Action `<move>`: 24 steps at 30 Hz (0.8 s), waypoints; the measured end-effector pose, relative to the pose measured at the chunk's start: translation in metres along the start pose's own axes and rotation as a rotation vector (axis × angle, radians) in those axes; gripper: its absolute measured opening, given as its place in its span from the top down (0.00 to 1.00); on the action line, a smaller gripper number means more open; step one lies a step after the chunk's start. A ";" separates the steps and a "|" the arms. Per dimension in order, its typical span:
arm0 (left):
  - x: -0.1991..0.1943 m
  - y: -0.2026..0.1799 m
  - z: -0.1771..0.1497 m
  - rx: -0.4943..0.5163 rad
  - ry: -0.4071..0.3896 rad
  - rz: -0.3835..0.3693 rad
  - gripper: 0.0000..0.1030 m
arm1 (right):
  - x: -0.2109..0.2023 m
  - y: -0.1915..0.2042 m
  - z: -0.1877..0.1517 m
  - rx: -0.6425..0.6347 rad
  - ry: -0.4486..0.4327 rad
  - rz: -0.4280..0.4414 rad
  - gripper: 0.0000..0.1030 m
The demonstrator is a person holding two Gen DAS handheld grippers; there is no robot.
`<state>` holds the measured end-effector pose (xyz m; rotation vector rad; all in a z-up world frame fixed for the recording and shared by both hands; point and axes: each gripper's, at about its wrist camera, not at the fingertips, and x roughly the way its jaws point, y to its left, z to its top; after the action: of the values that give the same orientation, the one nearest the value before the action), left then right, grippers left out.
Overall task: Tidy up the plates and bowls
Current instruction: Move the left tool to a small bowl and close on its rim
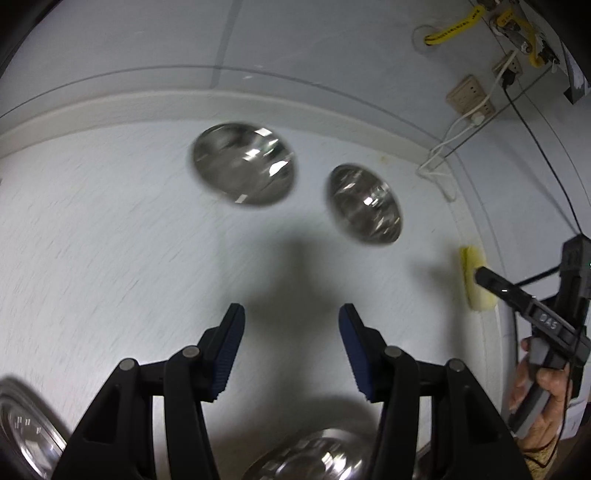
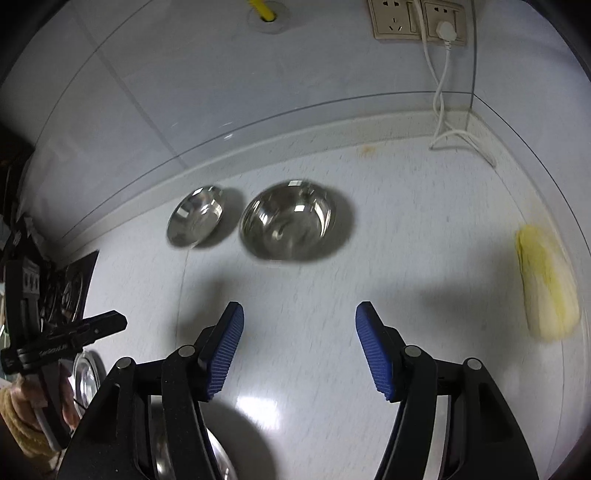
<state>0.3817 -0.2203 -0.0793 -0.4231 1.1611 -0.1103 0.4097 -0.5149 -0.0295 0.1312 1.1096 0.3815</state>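
Two steel dishes sit side by side toward the back of the white counter, both mouth-up. The shallower plate lies to the left in the right wrist view, and the deeper bowl is just beside it on the right; their rims come close, though motion blur keeps me from saying whether they touch. Both are round, so neither has a long axis to speak of; each simply opens upward.

The left gripper hangs above bare counter with its blue pads well apart and nothing between them. The right gripper is the same: jaws spread wide, only white surface showing in the gap. Each one is held in a hand (the left hand wears a knitted yellow cuff).

More steel ware crowds the near edge: a shiny rim at the lower left of the left wrist view and another dish directly under that gripper's fingers.

Behind the plate and bowl the counter ends at a raised lip against the tiled wall. To the right lies a pale yellow cabbage, well apart from the bowl, with a white cable trailing down from the wall sockets. Between the grippers and the two dishes the surface is open.
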 end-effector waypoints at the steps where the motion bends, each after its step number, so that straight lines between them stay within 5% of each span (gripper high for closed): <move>1: 0.008 -0.007 0.011 0.000 0.009 -0.019 0.50 | 0.006 -0.004 0.009 0.010 0.002 0.003 0.38; 7: 0.075 -0.039 0.066 -0.025 0.095 -0.066 0.50 | 0.063 -0.027 0.049 0.081 0.064 0.024 0.38; 15: 0.129 -0.036 0.090 -0.087 0.095 -0.007 0.50 | 0.129 -0.050 0.066 0.153 0.118 0.076 0.39; 18: 0.146 -0.035 0.098 -0.117 0.100 -0.008 0.54 | 0.145 -0.051 0.068 0.163 0.143 0.078 0.59; 22: 0.170 -0.032 0.104 -0.105 0.148 -0.012 0.80 | 0.159 -0.053 0.069 0.169 0.174 0.079 0.85; 24: 0.177 -0.029 0.105 -0.097 0.154 -0.036 0.92 | 0.161 -0.053 0.069 0.171 0.173 0.082 0.88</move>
<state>0.5514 -0.2716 -0.1870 -0.5281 1.3144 -0.1195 0.5462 -0.4998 -0.1502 0.2996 1.3107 0.3759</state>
